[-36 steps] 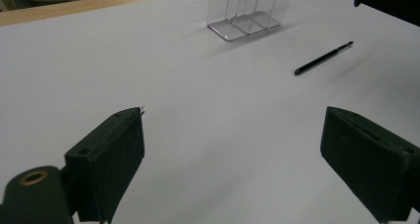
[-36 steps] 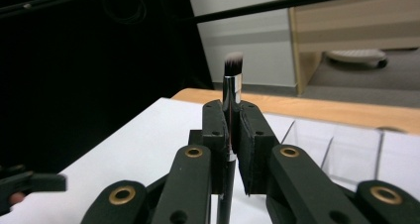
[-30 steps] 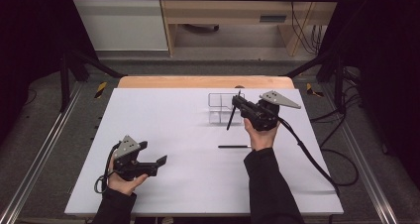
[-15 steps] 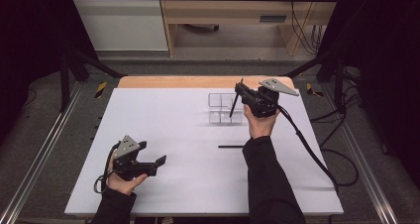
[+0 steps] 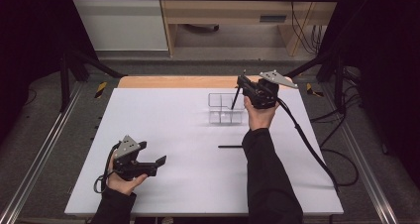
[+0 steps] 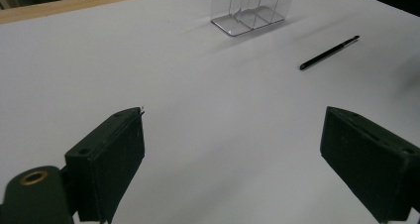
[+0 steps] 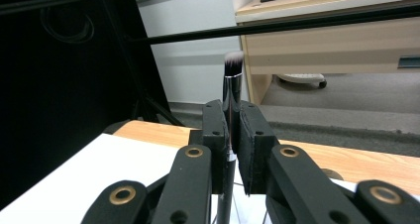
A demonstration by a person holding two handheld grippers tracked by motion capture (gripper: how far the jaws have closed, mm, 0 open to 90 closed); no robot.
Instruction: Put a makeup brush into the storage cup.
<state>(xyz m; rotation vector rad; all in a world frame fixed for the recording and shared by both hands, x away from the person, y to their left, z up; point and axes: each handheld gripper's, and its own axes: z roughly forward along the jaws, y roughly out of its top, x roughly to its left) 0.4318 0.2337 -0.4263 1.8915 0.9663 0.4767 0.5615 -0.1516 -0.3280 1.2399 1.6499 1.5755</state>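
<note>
My right gripper is shut on a black makeup brush and holds it up over the far right part of the white table. In the right gripper view the brush stands upright between the pads, bristles on top. Its handle end hangs down over a clear divided organizer. A second thin black brush lies flat on the table nearer the person. My left gripper rests low at the front left, open with nothing between its fingers. From there the organizer and the lying brush sit far ahead.
The white sheet covers the table, with a wooden strip along its far edge. A cable trails from the right gripper off the right side. Black frame posts and a wooden desk stand beyond.
The right hand has carried the brush toward the far side of the table, so its handle end now hangs over the organizer. The left hand has stayed put.
</note>
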